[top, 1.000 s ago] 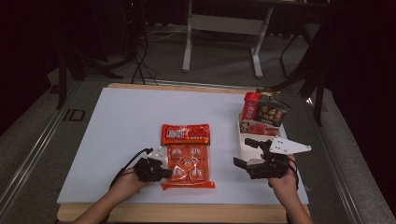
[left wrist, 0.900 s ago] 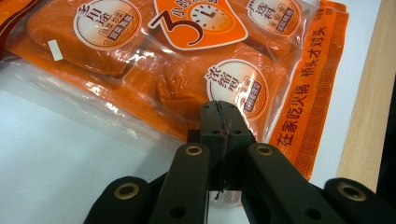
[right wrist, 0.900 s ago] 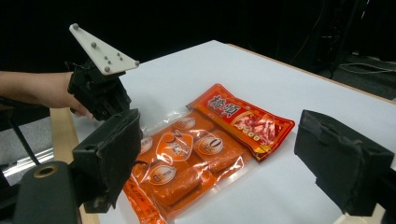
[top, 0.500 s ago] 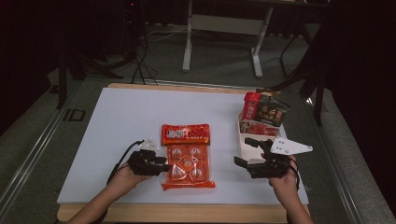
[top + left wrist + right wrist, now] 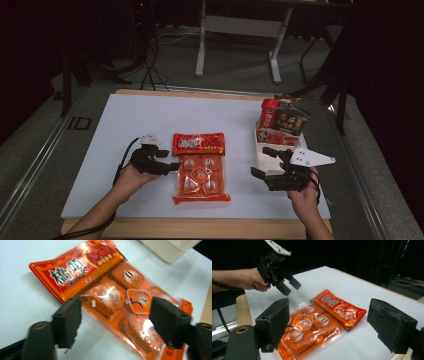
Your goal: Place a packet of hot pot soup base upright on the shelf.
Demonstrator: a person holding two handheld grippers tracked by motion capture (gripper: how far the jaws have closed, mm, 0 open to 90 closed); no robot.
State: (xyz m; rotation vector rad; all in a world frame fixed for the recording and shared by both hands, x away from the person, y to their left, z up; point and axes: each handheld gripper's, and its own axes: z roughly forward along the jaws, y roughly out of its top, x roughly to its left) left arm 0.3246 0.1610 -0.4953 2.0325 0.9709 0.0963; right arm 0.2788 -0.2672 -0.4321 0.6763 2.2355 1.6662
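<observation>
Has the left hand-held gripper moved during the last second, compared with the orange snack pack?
Yes. The left hand-held gripper has moved up the table and slightly toward the orange snack pack, which stayed in place. Its jaws are open at the pack's left edge.

Both grippers were black, blocky tools held in bare hands, with no sleeves on the forearms. The left gripper [image 5: 167,165] carried a small pale plate on top, and a black cable looped from its rear along the forearm. The right gripper [image 5: 264,164] bore a grey three-cornered plate dotted with small holes. Its own view showed thick, worn black jaw pads and a brass-coloured ringed hole in the arm below one pad.
</observation>
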